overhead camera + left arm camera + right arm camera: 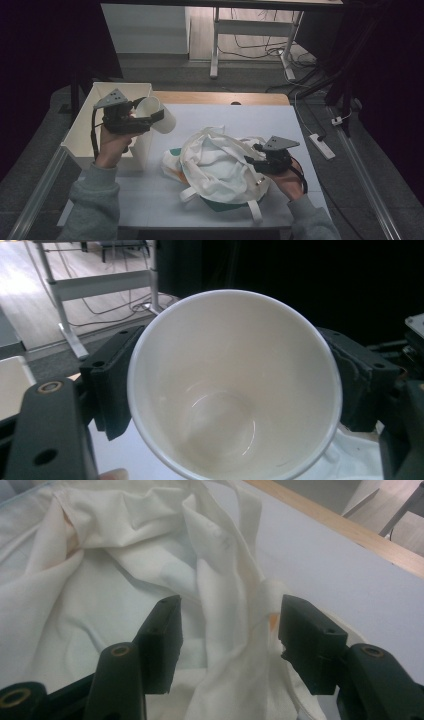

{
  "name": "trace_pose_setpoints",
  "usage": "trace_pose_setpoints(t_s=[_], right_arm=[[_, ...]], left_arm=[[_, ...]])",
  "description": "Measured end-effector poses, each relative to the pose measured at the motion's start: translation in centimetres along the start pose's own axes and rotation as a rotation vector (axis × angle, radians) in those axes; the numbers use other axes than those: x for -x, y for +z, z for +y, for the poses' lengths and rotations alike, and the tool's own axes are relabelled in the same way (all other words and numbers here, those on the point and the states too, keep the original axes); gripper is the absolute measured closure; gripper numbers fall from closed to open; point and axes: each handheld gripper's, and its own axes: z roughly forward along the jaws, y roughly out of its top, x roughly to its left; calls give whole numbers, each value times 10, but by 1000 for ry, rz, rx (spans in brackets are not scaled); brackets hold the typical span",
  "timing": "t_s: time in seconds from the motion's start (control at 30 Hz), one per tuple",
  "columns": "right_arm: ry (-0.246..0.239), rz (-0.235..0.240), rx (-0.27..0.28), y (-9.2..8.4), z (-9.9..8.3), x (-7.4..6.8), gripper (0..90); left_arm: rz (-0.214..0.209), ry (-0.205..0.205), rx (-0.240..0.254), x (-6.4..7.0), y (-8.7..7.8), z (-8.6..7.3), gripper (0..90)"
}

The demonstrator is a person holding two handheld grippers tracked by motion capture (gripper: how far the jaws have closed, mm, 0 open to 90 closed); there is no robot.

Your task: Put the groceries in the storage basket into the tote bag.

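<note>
Counter: we work at a flat pale-grey counter (300, 130) with a light wooden strip along its far edge (220, 97); its surface is matte and bare around the things we handle.
Box: an open white rectangular box (80, 135) stands at the counter's left edge, with our left hand just in front of it.
Cup: we hold a white paper cup (157, 115) in the air above the counter's left part, between the box and the bag, tilted so its mouth faces the left hand-held gripper's camera; the inside looks empty in the left gripper view (235, 385).
Left hand-held gripper: our left hand-held gripper (142, 117) is clamped on the cup's sides, one black pad on each side of its wall.
Bag: a crumpled cream-white cloth bag with webbing handles (215, 165) lies on the middle of the counter, with a green and orange piece showing beneath it.
Right hand-held gripper: our right hand-held gripper (257, 160) rests low at the bag's right side; its jaws stand apart around a twisted fold of the cloth (235, 625), and we cannot tell whether the pads touch it.
Room: beyond the counter we see a grey floor, a white desk frame (215, 45), loose cables and a white power strip (322, 146); the sides of the room are dark.
</note>
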Motion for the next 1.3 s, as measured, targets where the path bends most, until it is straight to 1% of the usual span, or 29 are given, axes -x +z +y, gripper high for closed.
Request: trace_pose_setpoints(t_s=[0.23,0.5,0.67,0.83,0.9,1.0,1.13,1.3], right_arm=[[13,28,23,0,4,-4,420],[3,54,41,0,10,-12,399],[9,74,58,0,13,-15,383],[7,88,68,1,17,-20,346],[8,103,71,1,19,-23,321],[0,110,76,3,22,-29,290],[-2,117,88,7,28,-37,235],[-10,114,101,13,36,-47,181]], left_arm=[[-49,32,-60,16,22,-2,197],[-102,68,-125,36,49,-6,196],[-140,78,-143,46,63,-8,196],[-171,90,-172,56,77,-10,196],[-182,93,-182,60,83,-11,196],[-197,101,-200,66,92,-14,196],[-220,112,-220,75,102,-16,196],[-242,126,-235,85,110,-18,196]])
